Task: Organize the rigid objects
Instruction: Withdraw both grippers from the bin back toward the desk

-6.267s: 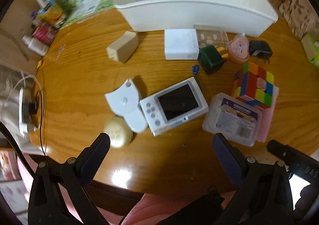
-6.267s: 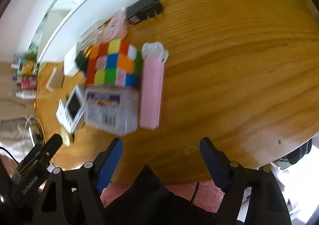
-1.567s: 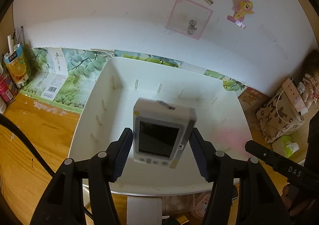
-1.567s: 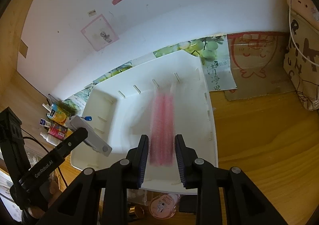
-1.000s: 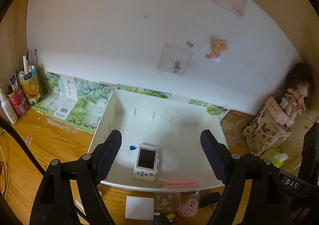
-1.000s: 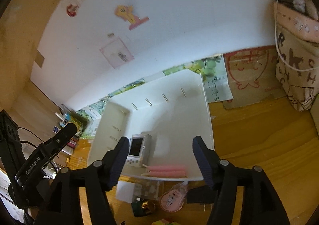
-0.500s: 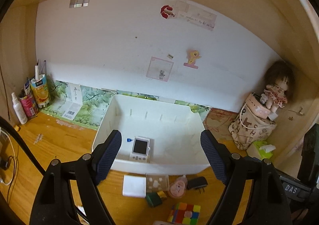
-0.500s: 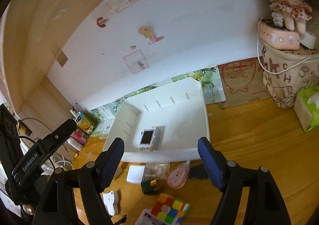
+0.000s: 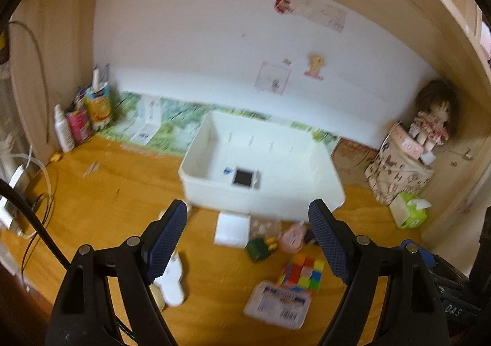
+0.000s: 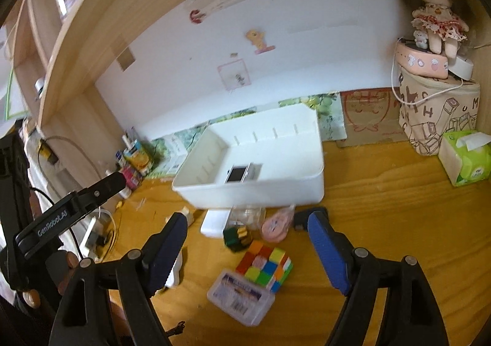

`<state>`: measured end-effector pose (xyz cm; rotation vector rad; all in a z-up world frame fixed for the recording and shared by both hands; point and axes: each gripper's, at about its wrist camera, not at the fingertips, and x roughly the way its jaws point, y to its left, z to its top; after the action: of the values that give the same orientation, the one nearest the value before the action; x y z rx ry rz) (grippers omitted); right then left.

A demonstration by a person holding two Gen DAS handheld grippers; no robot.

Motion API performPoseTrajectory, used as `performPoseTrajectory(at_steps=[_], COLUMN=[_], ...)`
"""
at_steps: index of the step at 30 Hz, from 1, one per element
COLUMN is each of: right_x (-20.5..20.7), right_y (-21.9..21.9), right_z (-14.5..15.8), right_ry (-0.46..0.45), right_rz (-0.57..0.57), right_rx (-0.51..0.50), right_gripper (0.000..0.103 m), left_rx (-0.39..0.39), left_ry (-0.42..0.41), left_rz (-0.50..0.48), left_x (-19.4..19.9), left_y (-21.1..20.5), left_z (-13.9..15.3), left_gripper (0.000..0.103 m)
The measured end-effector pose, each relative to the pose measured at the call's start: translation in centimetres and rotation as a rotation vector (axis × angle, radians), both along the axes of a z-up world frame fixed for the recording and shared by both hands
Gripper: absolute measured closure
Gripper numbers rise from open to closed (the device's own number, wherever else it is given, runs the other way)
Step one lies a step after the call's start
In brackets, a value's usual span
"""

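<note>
hovering with jaws spread and empty, the left gripper (image 9: pixel 247 241) and right gripper (image 10: pixel 247 249) face the multicoloured puzzle cube (image 10: pixel 265 264) beside the white plastic bin (image 10: pixel 307 189); a careless reach could knock neighbouring clutter.

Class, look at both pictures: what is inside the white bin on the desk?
Inside the white bin a small white handheld device with a dark screen lies near the front wall. Beside it shows a small blue item. The front wall hides the floor just behind it.
</note>
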<state>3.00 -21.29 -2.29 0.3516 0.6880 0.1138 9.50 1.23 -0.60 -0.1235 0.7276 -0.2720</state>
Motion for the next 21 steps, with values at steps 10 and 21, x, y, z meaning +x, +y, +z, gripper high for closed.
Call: performPoseTrajectory(at_steps=[10,21], right_x=[-2.0,-1.1], right_y=[3.0,4.8], right_z=[-2.7,-6.3], right_ry=[0.076,0.211], right_rz=[0.079,0.112], right_rx=[-0.002,0.047], right_gripper=[0.019,0.015], left_rx=[0.109,0.176], left_ry=[0.139,0.322], left_rz=[0.072,0.079], left_x=[-1.4,-0.3], left_y=[2.1,3.8], left_z=[-2.8,-6.5], left_gripper=[0.019,0.019])
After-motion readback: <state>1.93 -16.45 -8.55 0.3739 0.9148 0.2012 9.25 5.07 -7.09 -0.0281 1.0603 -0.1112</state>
